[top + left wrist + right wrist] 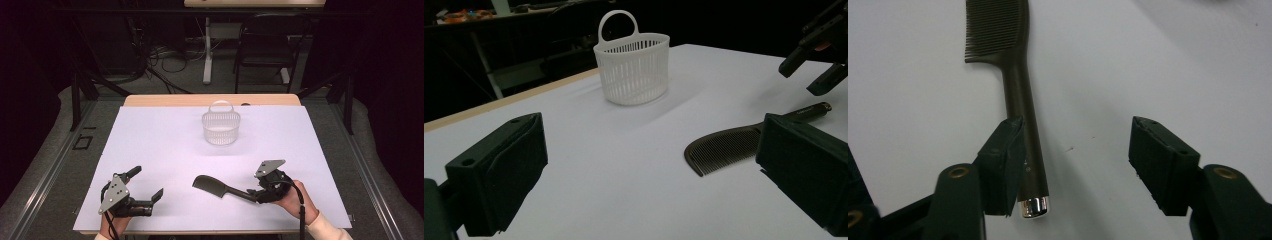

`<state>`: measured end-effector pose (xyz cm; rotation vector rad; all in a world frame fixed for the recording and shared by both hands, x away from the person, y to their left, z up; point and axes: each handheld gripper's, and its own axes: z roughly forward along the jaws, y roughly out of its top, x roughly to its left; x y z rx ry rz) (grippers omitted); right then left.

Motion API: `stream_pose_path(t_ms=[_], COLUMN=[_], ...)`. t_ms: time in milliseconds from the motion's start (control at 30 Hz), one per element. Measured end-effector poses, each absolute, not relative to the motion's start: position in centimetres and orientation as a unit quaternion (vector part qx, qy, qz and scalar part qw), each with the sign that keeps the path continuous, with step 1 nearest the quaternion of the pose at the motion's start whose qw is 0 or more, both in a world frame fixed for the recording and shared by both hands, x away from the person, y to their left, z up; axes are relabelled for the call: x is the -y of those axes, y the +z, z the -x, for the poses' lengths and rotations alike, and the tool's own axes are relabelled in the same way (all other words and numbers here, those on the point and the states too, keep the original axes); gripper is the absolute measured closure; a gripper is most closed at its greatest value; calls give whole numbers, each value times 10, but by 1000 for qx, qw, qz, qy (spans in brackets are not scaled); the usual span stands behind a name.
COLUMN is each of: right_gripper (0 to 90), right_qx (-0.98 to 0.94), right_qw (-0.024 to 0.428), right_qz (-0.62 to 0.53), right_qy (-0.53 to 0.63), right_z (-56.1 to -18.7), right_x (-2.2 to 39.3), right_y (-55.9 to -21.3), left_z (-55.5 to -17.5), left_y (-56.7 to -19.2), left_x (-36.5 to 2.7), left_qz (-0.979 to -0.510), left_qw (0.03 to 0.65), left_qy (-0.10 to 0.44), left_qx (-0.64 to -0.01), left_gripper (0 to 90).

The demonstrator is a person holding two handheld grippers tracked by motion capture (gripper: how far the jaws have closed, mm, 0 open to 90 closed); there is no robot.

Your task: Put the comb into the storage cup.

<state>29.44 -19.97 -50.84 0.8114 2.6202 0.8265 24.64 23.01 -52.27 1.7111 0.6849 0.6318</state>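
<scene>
A dark comb (216, 185) lies flat on the white table cover, teeth end to the left and handle toward the right. My right gripper (254, 192) is open over the handle end. In the right gripper view the comb's handle (1023, 115) runs up between the jaws, close against the left finger (1004, 157), and its silver cap (1034, 206) shows; my right gripper (1078, 147) grips nothing. My left gripper (147, 182) stands open at the front left, apart from the comb. Ahead of my left gripper (654, 147) are the comb (726, 146) and a white basket (634, 70).
The white slatted basket (220, 127), with an upright loop handle, stands at the middle back of the white cover (150, 135). The table's wooden edge (175, 100) shows behind it. A chair (267, 45) and cables are on the floor beyond. The right gripper (819, 60) hovers at the upper right.
</scene>
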Motion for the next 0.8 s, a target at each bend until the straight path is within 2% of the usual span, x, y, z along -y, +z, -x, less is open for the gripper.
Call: stream_pose_path(t_ms=[233,367,633,800], right_gripper=[274,171,111,28], right_qx=[-912,-917,-916,-917], right_qw=[135,140,128,117], right_qz=[-269,-274,-274,-277], right_qy=[279,256,264,261], right_z=[-293,-296,-298,-300], right_x=[196,195,190,187], right_y=[-508,-509,-507,-506], left_z=[-247,-247,-247,-247], left_y=[-523,-523,-523,-523], left_x=[-230,-229,-229,-229], left_qz=[-727,-728,-728,-727], left_qw=[561,561,559,559], left_qy=[269,267,269,270], left_qx=[-292,-292,-294,-294], left_gripper=[1,1,1,1])
